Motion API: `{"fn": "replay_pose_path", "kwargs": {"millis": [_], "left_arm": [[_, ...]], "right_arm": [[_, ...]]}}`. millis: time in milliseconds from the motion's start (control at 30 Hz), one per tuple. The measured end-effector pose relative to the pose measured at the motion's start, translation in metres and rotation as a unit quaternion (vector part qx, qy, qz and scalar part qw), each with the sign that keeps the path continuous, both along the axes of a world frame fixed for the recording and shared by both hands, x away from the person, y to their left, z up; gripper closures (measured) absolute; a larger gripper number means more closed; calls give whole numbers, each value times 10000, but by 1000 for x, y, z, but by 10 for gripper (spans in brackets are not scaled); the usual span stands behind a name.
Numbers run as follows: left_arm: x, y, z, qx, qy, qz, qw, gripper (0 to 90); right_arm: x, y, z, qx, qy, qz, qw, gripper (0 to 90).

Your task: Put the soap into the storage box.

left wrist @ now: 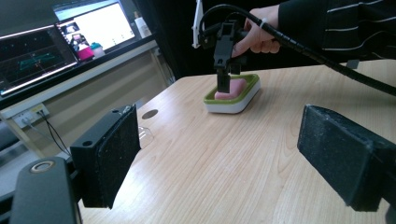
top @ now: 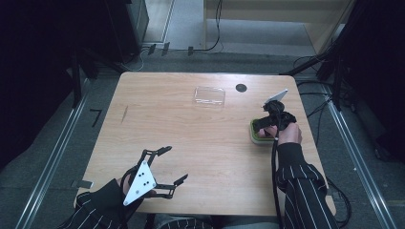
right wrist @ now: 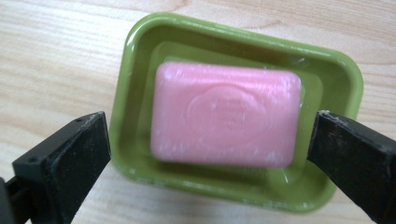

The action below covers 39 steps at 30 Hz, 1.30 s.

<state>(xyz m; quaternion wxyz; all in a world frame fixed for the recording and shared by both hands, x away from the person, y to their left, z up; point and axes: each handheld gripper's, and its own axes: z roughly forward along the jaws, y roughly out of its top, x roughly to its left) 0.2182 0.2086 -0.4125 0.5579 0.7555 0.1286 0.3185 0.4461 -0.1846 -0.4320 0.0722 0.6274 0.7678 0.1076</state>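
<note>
Pink soap (right wrist: pixel 225 114) lying in green dish (right wrist: pixel 140 60) on the table's (top: pixel 191 133) right side, right gripper (right wrist: pixel 210 154) spread wide just above it, one jaw past each short end, left gripper (top: pixel 169 167) open, well apart.

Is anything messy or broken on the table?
Nothing looks broken or spilled. The pink soap lies flat in its green dish, with the open right gripper above it. The one loose piece is the clear lid, lying apart from the dish toward the table's far edge. The left gripper is open too.

Probably a lab: monitors (left wrist: pixel 65 35), cables (top: pixel 217 28)
</note>
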Motion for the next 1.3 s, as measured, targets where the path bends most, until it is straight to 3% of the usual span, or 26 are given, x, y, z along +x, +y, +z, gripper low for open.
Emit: {"fn": "replay_pose_path", "kwargs": {"millis": [433,867,1300], "left_arm": [[0,0,0,-9,-12,-22,10000,136],[0,-1,0,8,-6,-38,10000,135],[0,-1,0,21,-4,-35,10000,136]], "right_arm": [[-28,1,18,-6,-81,259,9996,0],[-69,3,33,-26,-113,609,9981,0],[-113,12,35,-128,-153,1030,9945,13]]}}
